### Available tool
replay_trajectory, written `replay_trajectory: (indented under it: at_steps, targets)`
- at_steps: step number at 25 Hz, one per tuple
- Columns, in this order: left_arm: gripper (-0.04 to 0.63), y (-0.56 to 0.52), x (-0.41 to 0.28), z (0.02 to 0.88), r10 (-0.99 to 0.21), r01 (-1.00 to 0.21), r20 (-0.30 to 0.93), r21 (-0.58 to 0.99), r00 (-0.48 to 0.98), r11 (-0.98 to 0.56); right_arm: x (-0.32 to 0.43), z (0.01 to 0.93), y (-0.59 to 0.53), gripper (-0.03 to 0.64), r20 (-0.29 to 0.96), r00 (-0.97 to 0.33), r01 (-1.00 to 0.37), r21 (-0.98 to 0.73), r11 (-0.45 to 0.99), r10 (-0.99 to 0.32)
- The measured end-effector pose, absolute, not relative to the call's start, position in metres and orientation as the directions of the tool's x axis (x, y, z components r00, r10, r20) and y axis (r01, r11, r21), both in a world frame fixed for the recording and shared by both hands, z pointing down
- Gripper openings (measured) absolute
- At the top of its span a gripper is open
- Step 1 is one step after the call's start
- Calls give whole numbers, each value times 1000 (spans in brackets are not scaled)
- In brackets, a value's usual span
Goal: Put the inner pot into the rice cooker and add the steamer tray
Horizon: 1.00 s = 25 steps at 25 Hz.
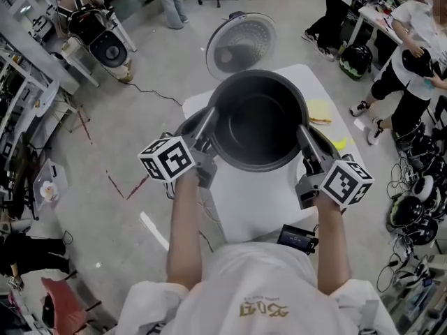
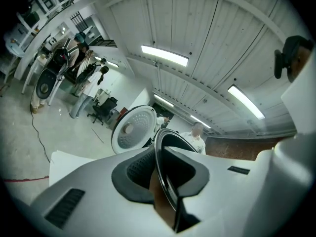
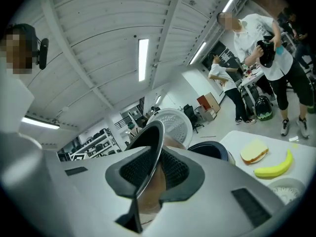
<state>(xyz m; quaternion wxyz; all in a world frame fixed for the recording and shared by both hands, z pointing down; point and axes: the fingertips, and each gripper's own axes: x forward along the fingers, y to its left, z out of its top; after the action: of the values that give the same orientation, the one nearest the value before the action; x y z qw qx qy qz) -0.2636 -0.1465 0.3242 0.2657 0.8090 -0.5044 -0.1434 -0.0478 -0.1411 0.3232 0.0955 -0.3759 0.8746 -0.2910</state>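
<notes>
In the head view the dark inner pot [image 1: 258, 121] hangs in the air above the rice cooker [image 1: 187, 125], held level by its rim on two sides. My left gripper [image 1: 208, 122] is shut on the left side of the rim, my right gripper [image 1: 302, 134] on the right side. In the left gripper view the pot's thin rim [image 2: 159, 149] runs between the pads. In the right gripper view the rim [image 3: 154, 144] is likewise clamped. The cooker's white perforated lid [image 1: 241, 44] stands open behind the pot. No steamer tray can be told for sure.
The cooker stands on a white table [image 1: 258, 201] with a slice of bread [image 3: 254, 152] and a banana [image 3: 273, 167] at its right side. A small black device [image 1: 297, 238] lies at the table's near edge. People stand at the right and far back; cables and gear line the floor.
</notes>
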Motion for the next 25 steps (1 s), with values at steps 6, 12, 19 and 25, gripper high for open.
replay_trajectory:
  at_steps: [6,12,19,25]
  targets:
    - [71,-191,-246,328,-908,-745,39,588,416,-316,-29,324,-194,71,45,-723,-576,-591,565,-690]
    - [69,-228,-235,343,-921,-755,63,595,384,-274,-18,342,-239,69,63,-745,-551,-619,560,-664]
    - [69,-259,-235,365,-938,-770,104,604,332,-205,-19,369,-282,67,94,-782,-514,-658,551,-617]
    - [69,-276,-236,392,-942,-774,156,617,296,-141,-21,399,-308,67,138,-804,-497,-689,527,-579]
